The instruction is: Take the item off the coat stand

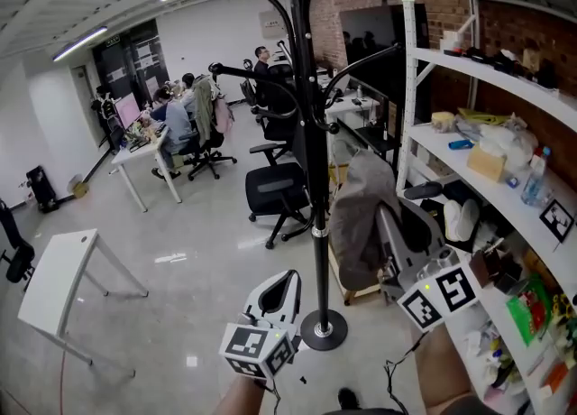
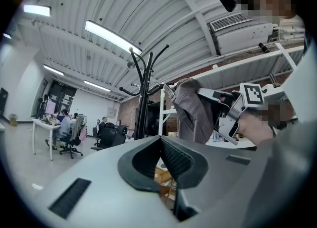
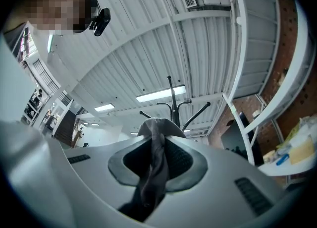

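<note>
The black coat stand (image 1: 315,179) rises in the middle of the head view, its round base (image 1: 323,328) on the floor. A grey garment (image 1: 361,215) hangs just right of the pole, and my right gripper (image 1: 382,213) is shut on its upper part. The cloth runs down between the pads in the right gripper view (image 3: 153,162), with the stand's hooks (image 3: 173,98) behind it. In the left gripper view the garment (image 2: 190,110) hangs apart from the stand (image 2: 143,103). My left gripper (image 1: 281,289) is low, left of the base, shut and holding nothing (image 2: 161,145).
White shelving (image 1: 487,133) with bottles, boxes and clutter stands close on the right. A black office chair (image 1: 275,192) is behind the stand. A small white table (image 1: 54,282) stands at the left. People sit at desks (image 1: 171,124) at the far back.
</note>
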Motion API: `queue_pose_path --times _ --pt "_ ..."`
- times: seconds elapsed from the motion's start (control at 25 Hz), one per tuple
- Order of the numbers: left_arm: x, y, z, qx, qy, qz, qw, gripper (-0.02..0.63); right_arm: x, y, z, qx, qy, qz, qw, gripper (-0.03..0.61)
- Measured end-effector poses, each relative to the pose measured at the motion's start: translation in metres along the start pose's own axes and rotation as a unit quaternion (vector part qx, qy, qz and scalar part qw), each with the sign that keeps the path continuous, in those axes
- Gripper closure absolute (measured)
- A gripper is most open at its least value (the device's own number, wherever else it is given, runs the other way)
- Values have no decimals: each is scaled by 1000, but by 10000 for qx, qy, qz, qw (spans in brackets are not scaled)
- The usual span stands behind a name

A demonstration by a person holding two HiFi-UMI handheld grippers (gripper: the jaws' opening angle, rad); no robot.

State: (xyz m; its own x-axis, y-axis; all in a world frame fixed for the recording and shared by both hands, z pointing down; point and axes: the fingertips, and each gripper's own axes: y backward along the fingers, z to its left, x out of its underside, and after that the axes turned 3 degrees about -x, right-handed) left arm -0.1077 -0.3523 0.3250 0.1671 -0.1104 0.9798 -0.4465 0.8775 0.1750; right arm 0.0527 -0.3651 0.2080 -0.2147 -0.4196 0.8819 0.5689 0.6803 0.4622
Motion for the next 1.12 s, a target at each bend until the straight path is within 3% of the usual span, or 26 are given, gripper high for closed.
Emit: queue_pose_path --times 0.76,1.12 --pt "40 104 -25 269 455 479 9975 606 54 106 90 516 -297 1000 9932 509" --pt "63 120 -35 383 695 693 9944 607 82 141 102 750 -422 1466 9854 509"
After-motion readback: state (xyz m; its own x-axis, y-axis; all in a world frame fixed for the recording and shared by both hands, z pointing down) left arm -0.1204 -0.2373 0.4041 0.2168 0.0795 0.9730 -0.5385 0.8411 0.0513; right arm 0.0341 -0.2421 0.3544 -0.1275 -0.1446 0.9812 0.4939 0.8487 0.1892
